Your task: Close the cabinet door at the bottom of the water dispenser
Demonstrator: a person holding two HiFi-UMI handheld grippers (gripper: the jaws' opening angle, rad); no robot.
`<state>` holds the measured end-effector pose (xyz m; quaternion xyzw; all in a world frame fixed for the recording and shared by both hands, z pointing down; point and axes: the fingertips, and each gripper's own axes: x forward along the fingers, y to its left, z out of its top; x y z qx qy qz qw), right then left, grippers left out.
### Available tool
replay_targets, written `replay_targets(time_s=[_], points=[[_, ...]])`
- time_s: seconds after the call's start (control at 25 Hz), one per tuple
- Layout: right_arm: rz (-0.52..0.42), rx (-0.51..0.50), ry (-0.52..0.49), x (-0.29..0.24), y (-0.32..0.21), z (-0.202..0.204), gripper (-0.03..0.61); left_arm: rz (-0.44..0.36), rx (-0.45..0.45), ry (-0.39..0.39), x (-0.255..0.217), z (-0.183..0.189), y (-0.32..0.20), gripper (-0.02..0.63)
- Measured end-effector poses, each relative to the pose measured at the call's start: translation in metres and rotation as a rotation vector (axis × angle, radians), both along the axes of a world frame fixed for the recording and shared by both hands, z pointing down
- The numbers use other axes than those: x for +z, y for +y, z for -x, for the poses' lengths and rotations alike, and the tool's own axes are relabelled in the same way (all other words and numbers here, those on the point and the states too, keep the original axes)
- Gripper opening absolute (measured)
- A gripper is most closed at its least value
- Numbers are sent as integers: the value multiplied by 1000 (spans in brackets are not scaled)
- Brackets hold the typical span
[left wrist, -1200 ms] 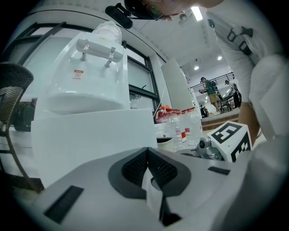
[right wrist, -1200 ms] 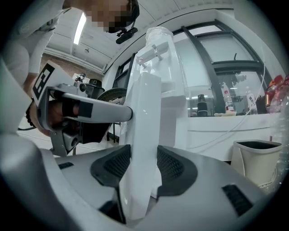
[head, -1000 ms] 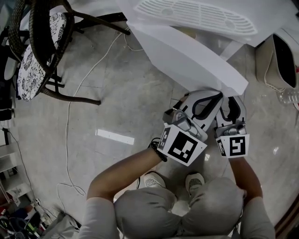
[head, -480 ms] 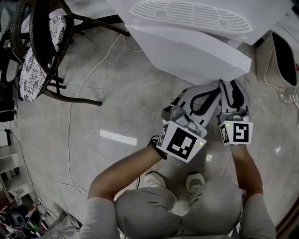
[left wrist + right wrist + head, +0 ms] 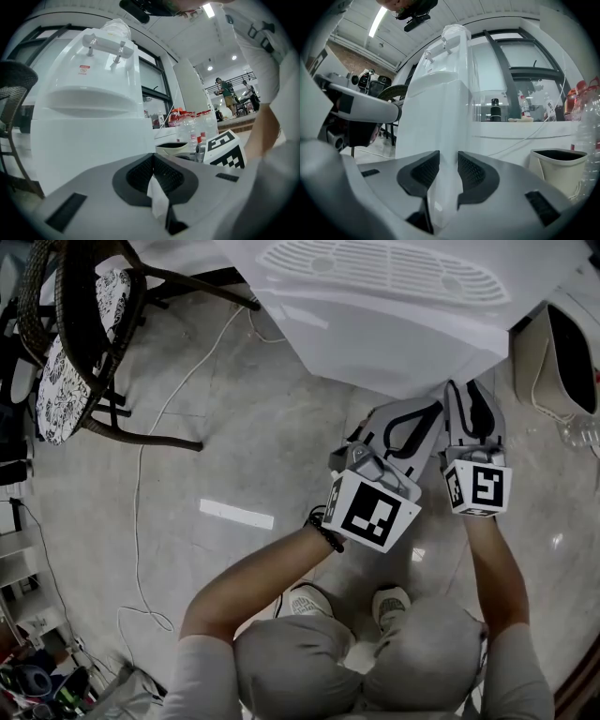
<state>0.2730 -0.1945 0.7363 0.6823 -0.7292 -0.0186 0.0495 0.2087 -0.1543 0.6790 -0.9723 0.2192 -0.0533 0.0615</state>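
Note:
The white water dispenser (image 5: 394,334) fills the top of the head view, its drip grille (image 5: 389,273) above. Its bottom cabinet door (image 5: 412,367) lies nearly flush with the front. My left gripper (image 5: 431,413) is shut and points at the door's lower right part, close to or touching it. In the left gripper view its pads (image 5: 140,171) are pressed together. My right gripper (image 5: 472,390) is at the dispenser's right front corner, its jaws closing. In the right gripper view the white corner edge (image 5: 449,140) shows in the gap between the pads (image 5: 471,173); contact is unclear.
A wicker chair (image 5: 84,343) with a patterned cushion stands at the left, and a white cable (image 5: 141,474) runs across the tiled floor. A beige bin (image 5: 553,362) stands right of the dispenser, with water bottles (image 5: 192,129) beside it. The person's shoes (image 5: 392,601) are below the grippers.
The door has swung from standing out at an angle to nearly flush with the dispenser. Both grippers followed it up the picture, the right one more. The right jaws have narrowed.

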Motion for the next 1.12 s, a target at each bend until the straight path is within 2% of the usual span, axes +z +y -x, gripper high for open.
replay_targets(time_s=[0.36, 0.84, 1.0, 1.12], points=[[8, 35, -7, 0, -17, -11, 126, 16, -49, 55, -5, 2, -22, 8], [1, 48, -23, -1, -29, -20, 115, -5, -75, 66, -10, 10, -30, 8], [-25, 55, -47, -8, -16, -22, 39, 3, -81, 53, -6, 22, -26, 8], [-43, 16, -66, -14, -2, -12, 29, -6, -72, 40, -2, 31, -21, 8]])
